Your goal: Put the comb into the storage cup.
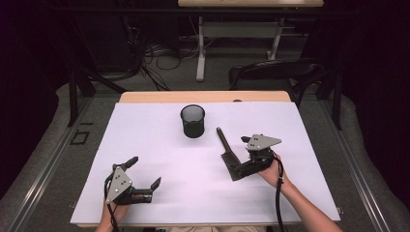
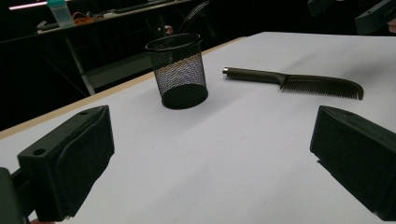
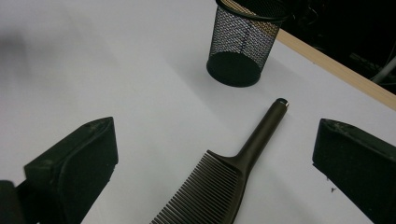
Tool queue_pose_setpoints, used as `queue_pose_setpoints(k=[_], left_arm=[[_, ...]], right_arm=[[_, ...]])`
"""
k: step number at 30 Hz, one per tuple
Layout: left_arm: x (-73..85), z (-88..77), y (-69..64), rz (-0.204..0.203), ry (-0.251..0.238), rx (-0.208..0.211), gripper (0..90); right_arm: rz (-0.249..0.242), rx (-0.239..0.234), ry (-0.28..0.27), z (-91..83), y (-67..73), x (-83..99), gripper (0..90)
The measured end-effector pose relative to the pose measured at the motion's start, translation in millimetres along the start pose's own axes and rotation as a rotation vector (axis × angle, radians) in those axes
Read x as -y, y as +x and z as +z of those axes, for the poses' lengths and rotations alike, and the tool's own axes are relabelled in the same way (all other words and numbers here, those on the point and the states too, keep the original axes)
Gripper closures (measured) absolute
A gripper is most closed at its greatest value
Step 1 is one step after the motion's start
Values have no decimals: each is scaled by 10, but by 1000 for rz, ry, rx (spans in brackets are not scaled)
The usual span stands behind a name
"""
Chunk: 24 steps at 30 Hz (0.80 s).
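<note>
The right gripper (image 1: 235, 170) hovers low over the toothed end of the dark comb (image 1: 226, 152), jaws spread wide to either side of it and not touching. The comb lies flat on the white bench (image 1: 159, 140), handle pointing toward the upright black mesh cup (image 1: 193, 121) just beyond. The left gripper (image 1: 144, 171) rests near the front edge, jaws apart and empty, well away from both.
</note>
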State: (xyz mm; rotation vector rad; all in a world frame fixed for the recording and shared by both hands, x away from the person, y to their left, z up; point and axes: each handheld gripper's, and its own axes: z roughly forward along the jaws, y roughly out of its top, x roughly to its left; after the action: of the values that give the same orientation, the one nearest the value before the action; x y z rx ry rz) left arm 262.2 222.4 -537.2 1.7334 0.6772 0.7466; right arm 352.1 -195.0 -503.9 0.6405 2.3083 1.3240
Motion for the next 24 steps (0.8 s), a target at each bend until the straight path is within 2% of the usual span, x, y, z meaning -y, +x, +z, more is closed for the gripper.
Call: queue_pose_setpoints(k=[16, 24], left_arm=[[-2, -4, 0, -4, -4, -3, 0], [-1, -4, -7, 2, 0, -6, 0]], right_arm=[[0, 12, 0, 148, -135, -104, 0], [-16, -1, 8, 284, -173, -184, 0]])
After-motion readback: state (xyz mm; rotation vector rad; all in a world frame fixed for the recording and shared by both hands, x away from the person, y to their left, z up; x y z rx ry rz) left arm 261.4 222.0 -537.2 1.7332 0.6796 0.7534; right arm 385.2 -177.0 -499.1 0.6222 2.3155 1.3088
